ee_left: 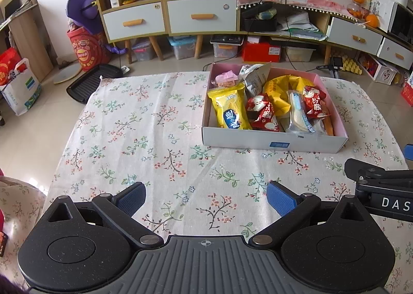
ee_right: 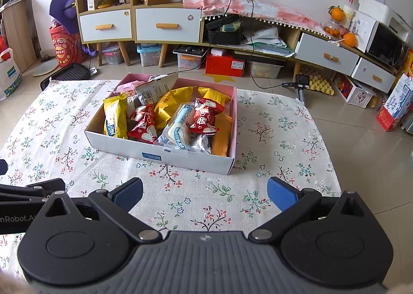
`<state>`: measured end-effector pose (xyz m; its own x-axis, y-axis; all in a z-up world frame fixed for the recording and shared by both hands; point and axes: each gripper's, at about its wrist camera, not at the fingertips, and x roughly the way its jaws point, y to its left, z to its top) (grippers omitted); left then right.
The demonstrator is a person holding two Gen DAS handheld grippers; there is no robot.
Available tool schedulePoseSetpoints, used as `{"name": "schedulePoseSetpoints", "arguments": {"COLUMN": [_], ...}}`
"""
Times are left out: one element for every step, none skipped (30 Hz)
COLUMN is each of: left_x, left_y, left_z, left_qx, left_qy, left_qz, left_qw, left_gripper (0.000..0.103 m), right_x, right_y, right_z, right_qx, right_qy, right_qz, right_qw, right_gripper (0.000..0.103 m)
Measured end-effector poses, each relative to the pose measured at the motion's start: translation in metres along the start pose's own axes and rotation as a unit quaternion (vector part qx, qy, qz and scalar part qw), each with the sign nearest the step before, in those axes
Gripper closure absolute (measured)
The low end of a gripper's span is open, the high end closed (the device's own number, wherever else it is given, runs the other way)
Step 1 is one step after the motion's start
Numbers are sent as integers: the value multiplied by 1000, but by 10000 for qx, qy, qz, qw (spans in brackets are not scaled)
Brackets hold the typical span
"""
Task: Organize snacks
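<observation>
Looked to me like the sorting was basically done: every snack sat piled in the box [ee_right: 165, 156] on the counter [ee_right: 284, 139], and both the left tongs [ee_left: 206, 198] and right tongs [ee_right: 205, 194] hung wide open with nothing in them, near the box's front. Next move was probably just tidying the yellow packet [ee_right: 114, 118], but whatever lay under the pile was hidden.

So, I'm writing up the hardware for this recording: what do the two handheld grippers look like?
Both match: the left gripper and right gripper have speckled black bodies with round side discs, black linkage arms, blue ribbed finger pads and a grey ridged centre plate. White lettering marks their sides.
</observation>
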<state>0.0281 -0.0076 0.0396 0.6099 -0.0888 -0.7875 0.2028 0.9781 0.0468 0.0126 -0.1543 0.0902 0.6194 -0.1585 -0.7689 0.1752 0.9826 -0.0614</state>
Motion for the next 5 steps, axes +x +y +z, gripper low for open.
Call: {"name": "schedulePoseSetpoints", "arguments": {"left_x": [0,0,0,1,1], "left_y": [1,1,1,2,2], "left_z": [0,0,0,0,-1], "left_qx": [10,21,34,51,68], "left_qy": [5,17,28,36,56], "left_qz": [-2,7,21,11,1], "left_qw": [10000,10000,10000,10000,10000], "left_gripper": [2,2,2,2,2], "right_x": [0,0,-1,-1,-1], "right_y": [0,0,0,-1,-1], "right_z": [0,0,0,0,0], "right_qx": [-1,-2,-2,-2,-2], "right_qy": [1,-2,-4,-3,-3], "right_qz": [0,0,-1,2,6], "right_qw": [10000,10000,10000,10000,10000], "right_gripper": [0,0,0,0,0]}}
